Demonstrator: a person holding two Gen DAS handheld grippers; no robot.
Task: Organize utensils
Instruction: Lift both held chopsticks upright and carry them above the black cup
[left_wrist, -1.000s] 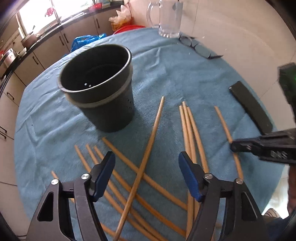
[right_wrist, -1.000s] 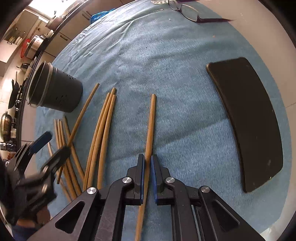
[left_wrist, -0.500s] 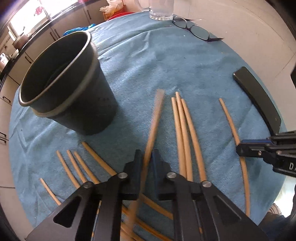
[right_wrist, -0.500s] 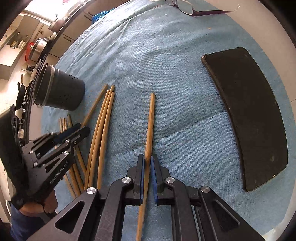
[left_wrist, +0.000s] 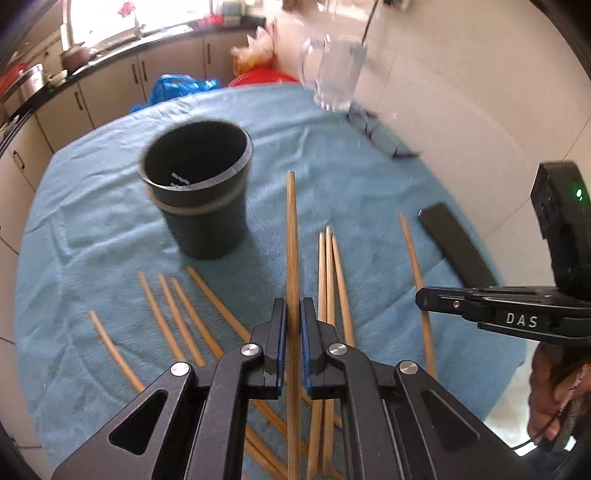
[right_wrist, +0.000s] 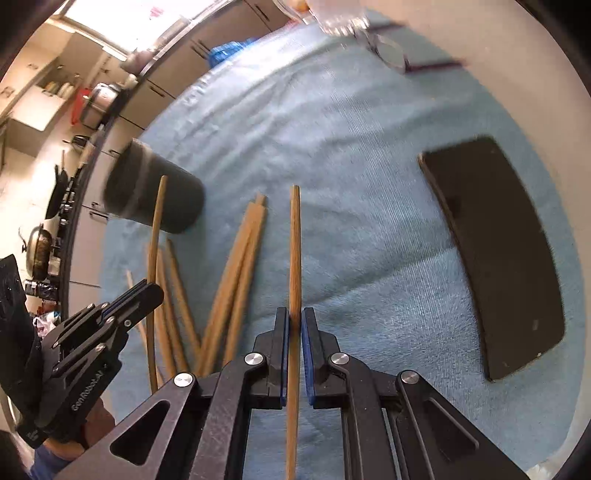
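The left tool (left_wrist: 293, 317) is clamped on one wooden chopstick (left_wrist: 292, 236), whose tip ends just right of the dark utensil holder (left_wrist: 197, 192); its lower end runs out of frame beneath the tool. The right tool (right_wrist: 294, 325) is likewise clamped on a second chopstick (right_wrist: 294, 251), well right of the holder, its near end also cut off.

Both views are smeared by motion, so the glass mug (left_wrist: 332, 79) and the eyeglasses (left_wrist: 384, 140) beyond the holder are hard to make out. Loose chopsticks (left_wrist: 177, 314) lie on the blue cloth (left_wrist: 92, 206) over the worktop, in front of the holder, several partly hidden under the tools.

Only the left view looks into the holder's open mouth (contents unclear); the right view sees its side alone, but shows the whole flat black object (right_wrist: 498, 251), far right of the holder.
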